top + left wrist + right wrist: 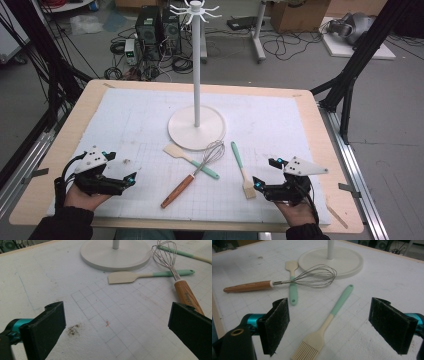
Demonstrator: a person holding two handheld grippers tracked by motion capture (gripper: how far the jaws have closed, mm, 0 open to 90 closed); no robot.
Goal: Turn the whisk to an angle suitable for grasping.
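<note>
Right gripper (329,325), jaws wide apart, frames the pastry brush (325,326) lying flat before the stand's base (352,263). Left gripper (113,327), jaws likewise apart, holds nothing. The brush looks light, its bristles soft; the stiff handle seems the best hold.

Right gripper (329,325) fingers wide apart over pastry brush (325,325); whisk (287,282), spatula (292,282), stand base (342,263) beyond.

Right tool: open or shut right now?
Open. In the right gripper view the right tool has its jaws wide apart with nothing between them; the pastry brush lies flat on the mat beyond.
</note>
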